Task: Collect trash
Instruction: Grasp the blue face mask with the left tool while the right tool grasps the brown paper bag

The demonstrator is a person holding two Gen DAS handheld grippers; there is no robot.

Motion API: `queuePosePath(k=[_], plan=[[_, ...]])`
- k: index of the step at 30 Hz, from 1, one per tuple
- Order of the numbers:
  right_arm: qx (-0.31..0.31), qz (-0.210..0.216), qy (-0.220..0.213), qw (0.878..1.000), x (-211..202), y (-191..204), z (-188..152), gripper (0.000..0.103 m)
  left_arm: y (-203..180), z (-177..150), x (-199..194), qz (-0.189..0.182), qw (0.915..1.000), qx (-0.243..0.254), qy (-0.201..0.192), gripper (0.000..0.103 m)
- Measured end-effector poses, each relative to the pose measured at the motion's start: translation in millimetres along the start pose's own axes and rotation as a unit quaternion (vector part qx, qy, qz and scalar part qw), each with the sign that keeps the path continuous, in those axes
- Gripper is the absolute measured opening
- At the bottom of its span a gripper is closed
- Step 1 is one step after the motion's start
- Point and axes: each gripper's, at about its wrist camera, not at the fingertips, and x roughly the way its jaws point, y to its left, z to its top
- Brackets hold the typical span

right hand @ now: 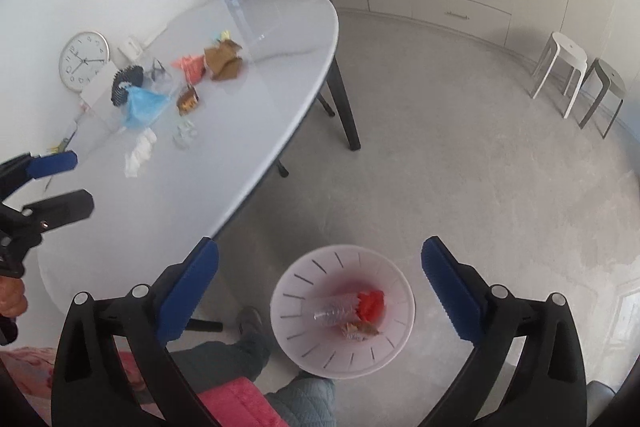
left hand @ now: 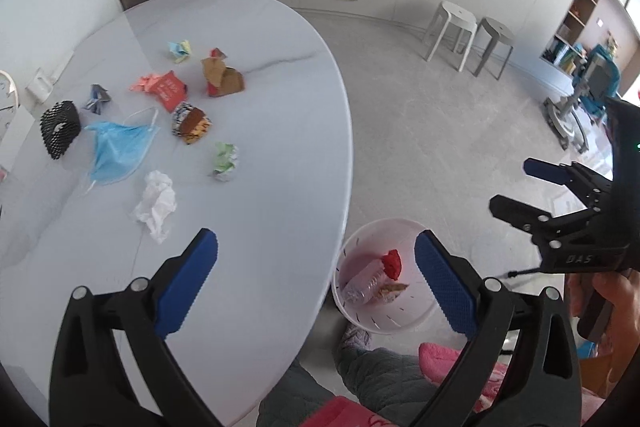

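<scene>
Cream cabinets and two stools (left hand: 468,35) stand behind a white oval table (left hand: 280,187) that carries the litter, with a white bin (right hand: 342,311) on the floor just off its near edge, likely set there so pieces can be dropped in with a short swing.

Both grippers are empty. The left gripper (left hand: 316,283) hangs over the table edge with its fingers spread wide. The right gripper (right hand: 320,291) sits above the bin, fingers also spread, which suggests a piece has just been let go or the next pick is being lined up.

Trash on the table lies in a loose cluster: a white tissue (left hand: 156,203) nearest the left gripper, a green wrapper (left hand: 225,161), a blue mask (left hand: 116,153) with its long axis running toward the near-left, a black mesh piece (left hand: 60,129), red and brown wrappers farther back.

Inside the bin lie a red scrap (right hand: 370,303) and a clear crushed bottle (right hand: 336,311), its long axis roughly level in the right view.

By my judgement, most of the work remains.
</scene>
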Motion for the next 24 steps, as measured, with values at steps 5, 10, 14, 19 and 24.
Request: queuePosePath(k=[5, 10, 14, 19, 24], plan=[[-0.046, 0.032, -0.033, 0.998, -9.7, 39.0, 44.2, 0.101, 62.9, 4.9, -10.7, 0.043, 0.9961, -0.075, -0.018, 0.095], [-0.070, 0.044, -0.033, 0.996, 8.2, 76.9, 78.4, 0.101, 133.4, 16.3, 5.7, 0.107, 0.9866, -0.122, -0.018, 0.095], [-0.072, 0.037, -0.035, 0.996, 30.0, 102.7, 105.6, 0.101, 187.8, 33.4, 34.1, 0.129, 0.9817, -0.139, -0.014, 0.095], [-0.063, 0.018, -0.037, 0.997, 63.9, 131.2, 138.5, 0.101, 239.4, 58.8, 73.8, 0.130, 0.9779, -0.164, -0.007, 0.095], [-0.056, 0.005, -0.028, 0.998, 109.6, 149.1, 168.6, 0.101, 264.6, 73.5, 114.4, 0.138, 0.9767, -0.164, 0.009, 0.095]])
